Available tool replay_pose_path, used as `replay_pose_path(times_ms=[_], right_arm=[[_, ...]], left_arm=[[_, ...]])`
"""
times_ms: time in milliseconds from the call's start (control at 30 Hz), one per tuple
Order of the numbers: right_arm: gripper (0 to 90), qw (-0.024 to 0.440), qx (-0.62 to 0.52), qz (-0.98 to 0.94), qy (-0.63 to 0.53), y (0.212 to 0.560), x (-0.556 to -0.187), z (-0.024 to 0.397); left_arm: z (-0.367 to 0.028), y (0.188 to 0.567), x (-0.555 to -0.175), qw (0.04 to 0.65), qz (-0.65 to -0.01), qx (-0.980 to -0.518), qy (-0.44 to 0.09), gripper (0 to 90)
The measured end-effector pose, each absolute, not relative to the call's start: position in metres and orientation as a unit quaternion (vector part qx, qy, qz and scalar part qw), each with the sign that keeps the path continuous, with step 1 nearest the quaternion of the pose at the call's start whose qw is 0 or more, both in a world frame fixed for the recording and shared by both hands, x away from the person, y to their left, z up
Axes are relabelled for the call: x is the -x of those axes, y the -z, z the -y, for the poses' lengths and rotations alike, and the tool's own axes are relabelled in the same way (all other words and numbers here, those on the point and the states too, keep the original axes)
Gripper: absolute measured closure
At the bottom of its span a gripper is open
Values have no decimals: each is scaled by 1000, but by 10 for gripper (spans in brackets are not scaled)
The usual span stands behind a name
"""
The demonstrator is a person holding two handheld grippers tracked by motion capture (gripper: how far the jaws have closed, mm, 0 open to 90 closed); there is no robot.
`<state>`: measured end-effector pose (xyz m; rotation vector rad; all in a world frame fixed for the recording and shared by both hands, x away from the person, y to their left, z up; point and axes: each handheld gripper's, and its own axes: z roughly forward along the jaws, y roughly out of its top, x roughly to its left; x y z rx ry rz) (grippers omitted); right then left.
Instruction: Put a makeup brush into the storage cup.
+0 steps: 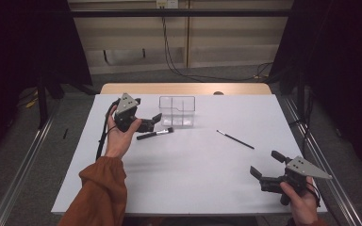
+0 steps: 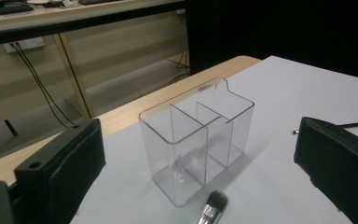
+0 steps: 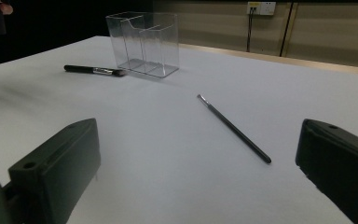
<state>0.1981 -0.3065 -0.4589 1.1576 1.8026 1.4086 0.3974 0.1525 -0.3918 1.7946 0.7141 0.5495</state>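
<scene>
A clear divided organizer (image 1: 176, 111) stands upright at the back middle of the white table top (image 1: 193, 183). A black-handled makeup brush (image 1: 154, 134) lies just in front of its left corner. My left gripper (image 1: 153, 121) hovers open and empty right above that brush's handle, aimed at the organizer (image 2: 196, 140); the bristle tip of the brush (image 2: 213, 210) shows below it. A thin dark brush (image 1: 234, 139) lies flat to the right of centre. My right gripper (image 1: 267, 165) is open and empty near the front right, pointing toward the thin brush (image 3: 233, 128).
A wooden desk edge (image 1: 184, 88) runs behind the white top, with a small dark object (image 1: 218, 93) on it. Cables (image 1: 169, 52) hang down the back wall. Metal rails (image 1: 19, 179) flank the table on the floor.
</scene>
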Motion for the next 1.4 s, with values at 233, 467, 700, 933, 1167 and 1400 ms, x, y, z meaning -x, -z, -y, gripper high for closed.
replay_pose_path(times_ms=[233, 467, 700, 933, 1167, 1400], right_arm=[[0, 283, -432, -674, -528, 459, -198, 307], [0, 283, -435, -672, -528, 459, -198, 307], [0, 282, -433, -674, -528, 459, -198, 306], [0, 281, -432, -675, -528, 459, -197, 306], [0, 280, -432, -675, -528, 459, -198, 306], [0, 280, -431, -677, -528, 459, -198, 305]], left_arm=[[-146, 394, -409, 518, -303, -768, -224, 21], [-141, 389, -420, 479, -306, -796, -209, 29], [-137, 390, -428, 430, -292, -834, -184, 52], [-137, 394, -434, 369, -298, -868, -145, 49], [-137, 400, -437, 327, -307, -887, -112, 36], [-129, 406, -443, 278, -286, -914, -70, 56]])
